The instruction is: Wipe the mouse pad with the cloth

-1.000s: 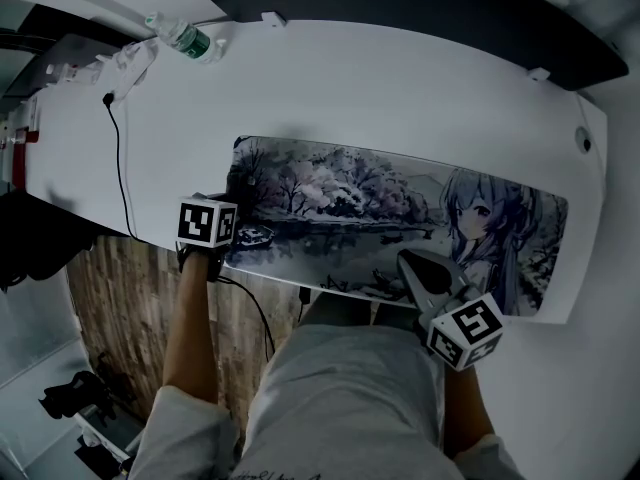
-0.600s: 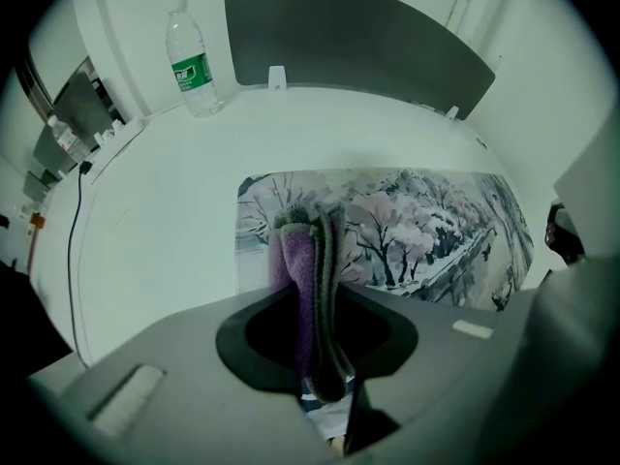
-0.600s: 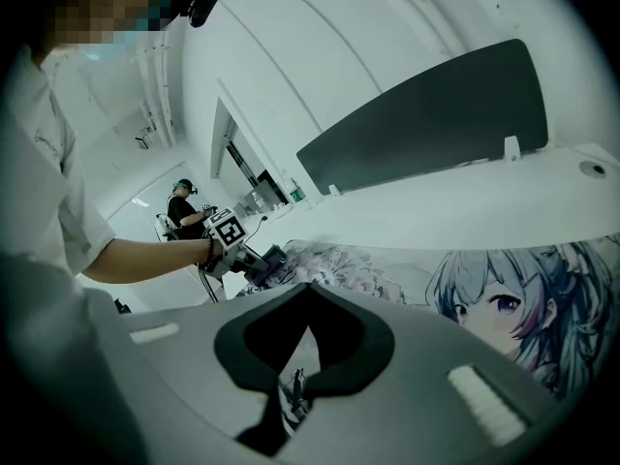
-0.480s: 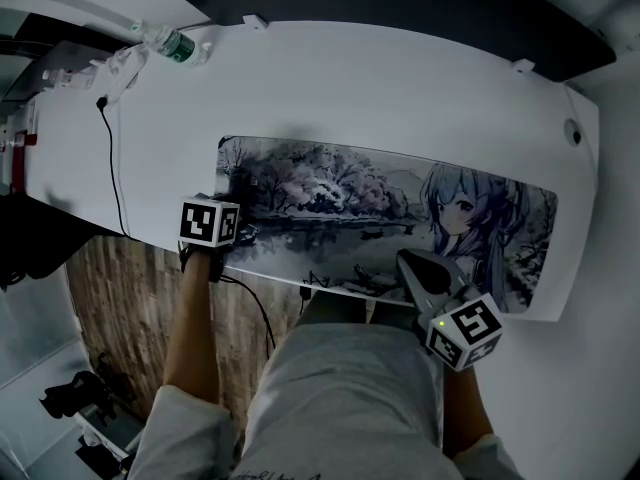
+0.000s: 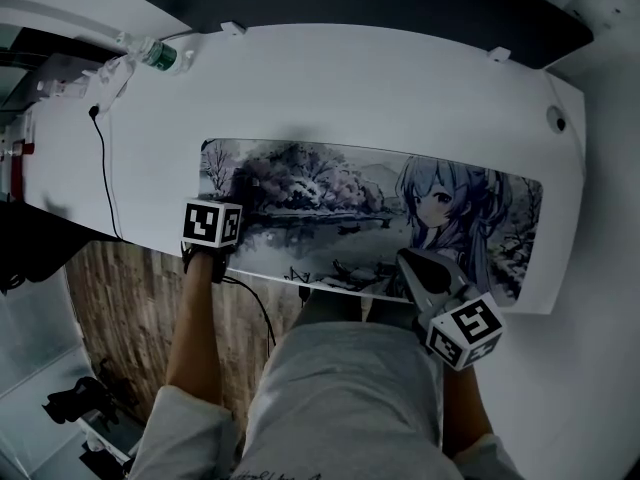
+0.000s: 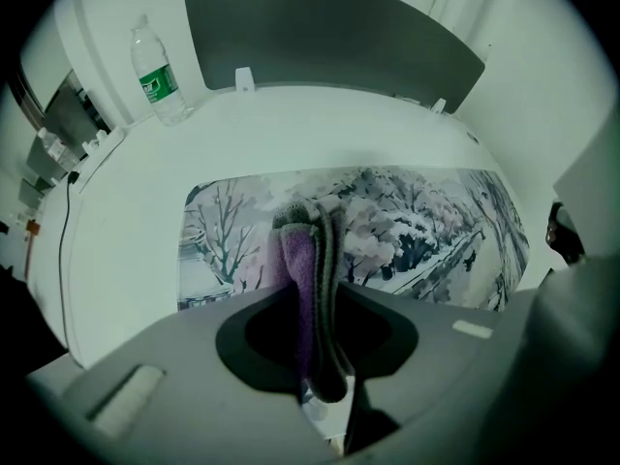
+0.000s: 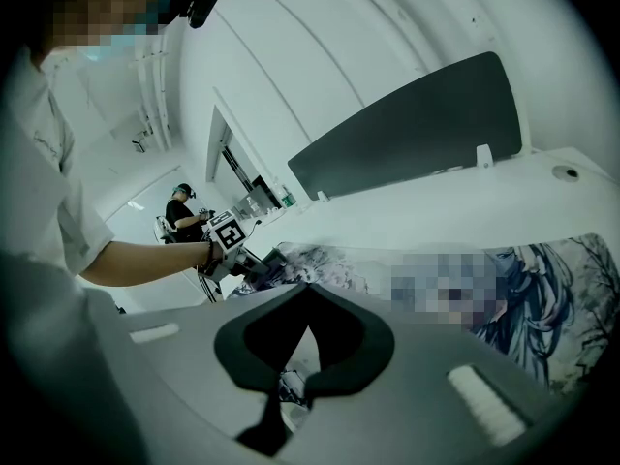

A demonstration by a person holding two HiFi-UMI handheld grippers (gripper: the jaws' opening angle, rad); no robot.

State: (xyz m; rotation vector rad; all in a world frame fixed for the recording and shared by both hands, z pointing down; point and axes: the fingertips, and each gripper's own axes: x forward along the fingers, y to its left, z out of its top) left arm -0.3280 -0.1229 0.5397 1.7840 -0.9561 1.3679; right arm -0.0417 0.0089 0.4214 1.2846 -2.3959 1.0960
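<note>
A long mouse pad printed with trees and an anime figure lies along the front of the white desk. My left gripper sits over the pad's left end and is shut on a purple and grey cloth. The cloth sticks out past the jaws and rests on the pad. My right gripper is at the pad's front edge, right of centre. In the right gripper view its jaws meet with nothing between them.
A water bottle stands at the desk's far left corner beside a black cable. A dark partition panel runs along the desk's back edge. The wearer's lap is against the front edge. Another person stands far off.
The desk and pad have shifted left in the head view. My left gripper, with the cloth, now sits slightly further right along the pad's left end. The right gripper keeps its pose.
</note>
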